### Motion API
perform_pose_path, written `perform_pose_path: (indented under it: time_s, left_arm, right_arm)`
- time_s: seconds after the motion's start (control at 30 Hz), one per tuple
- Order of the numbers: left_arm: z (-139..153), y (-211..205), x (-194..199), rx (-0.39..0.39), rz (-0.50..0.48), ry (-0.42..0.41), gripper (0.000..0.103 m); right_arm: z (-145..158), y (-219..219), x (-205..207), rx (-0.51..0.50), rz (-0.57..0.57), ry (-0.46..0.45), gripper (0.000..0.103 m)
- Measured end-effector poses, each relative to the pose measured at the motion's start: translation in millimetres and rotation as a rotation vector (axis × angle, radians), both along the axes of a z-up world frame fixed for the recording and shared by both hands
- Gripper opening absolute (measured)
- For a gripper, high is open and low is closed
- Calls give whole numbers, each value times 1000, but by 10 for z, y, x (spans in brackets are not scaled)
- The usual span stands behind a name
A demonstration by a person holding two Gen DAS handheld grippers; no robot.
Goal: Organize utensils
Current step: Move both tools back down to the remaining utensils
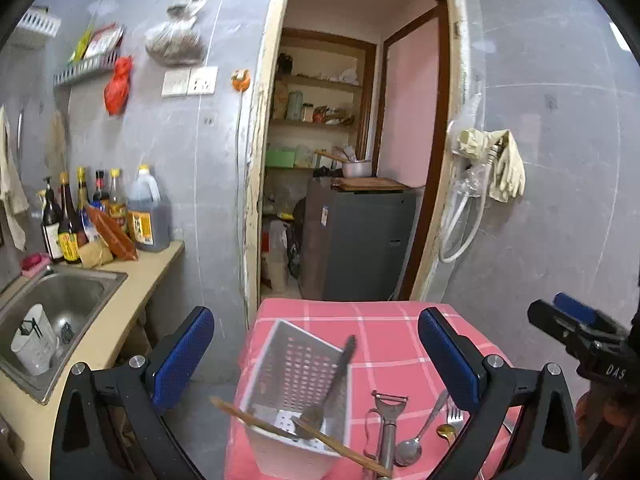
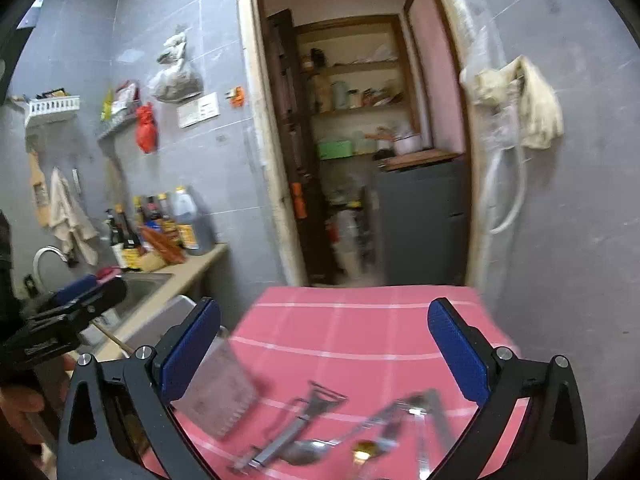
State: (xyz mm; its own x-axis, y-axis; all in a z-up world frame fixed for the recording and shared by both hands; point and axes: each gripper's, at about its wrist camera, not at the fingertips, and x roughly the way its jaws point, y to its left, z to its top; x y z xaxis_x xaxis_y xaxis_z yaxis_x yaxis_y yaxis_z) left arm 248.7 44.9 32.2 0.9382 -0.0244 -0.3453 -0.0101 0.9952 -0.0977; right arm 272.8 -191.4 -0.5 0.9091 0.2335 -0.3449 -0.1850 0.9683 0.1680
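A white perforated utensil holder (image 1: 296,396) stands on the pink checked table (image 1: 384,332) and holds a dark-handled utensil (image 1: 336,380) and wooden chopsticks (image 1: 304,432). A metal peeler (image 1: 388,420), a steel spoon (image 1: 416,436), a fork (image 1: 454,412) and a gold spoon (image 1: 445,432) lie to its right. My left gripper (image 1: 316,356) is open above the holder. My right gripper (image 2: 324,348) is open above the table; the blurred holder (image 2: 220,392), peeler (image 2: 296,424) and spoons (image 2: 372,440) lie below it.
A steel sink (image 1: 60,312) with a white jug (image 1: 34,344) sits in the counter at left, with sauce bottles (image 1: 100,212) behind it. An open doorway leads to a pantry with a grey cabinet (image 1: 356,240). Gloves (image 1: 496,160) hang on the right wall.
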Motion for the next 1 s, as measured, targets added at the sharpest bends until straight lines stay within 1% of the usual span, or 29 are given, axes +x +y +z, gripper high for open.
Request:
perform_pose_path:
  time_s: [0.13,0.2,0.3,0.47,0.7,0.77,0.87,1.0]
  left_arm:
    - [-20,-250,-153,20,-27,-6,103]
    - [-61,-355,-203,4,-55,4,103]
    - [-142,-492,-277,14,-67,12,103]
    - [-296,-748,-388,37,-100,40,103]
    - [-600,-1062,-433,42,-155,147,103]
    - [-660,-1162,-445,62,-166,163,103]
    - [-725,-1280,-445,87,-188,183,103]
    - [-847,-1371,-385,86,-224,235,103]
  right_arm:
    - [25,-251,-221,-41,-53,-12,102]
    - [15,-373,-295,-43,-62,0,102]
    - [-57,-569,-382,-40,-73,35,102]
    - [-296,-817,-497,-52,-84,116,102]
    - [-673,-1058,-535,-45,-60,234,102]
    - [-799,-1136,-521,-25,-49,273,102]
    - [-952,-1189,-512,-9,-39,306,102]
    - [-1186,-1277,-445,32,-19,369,102]
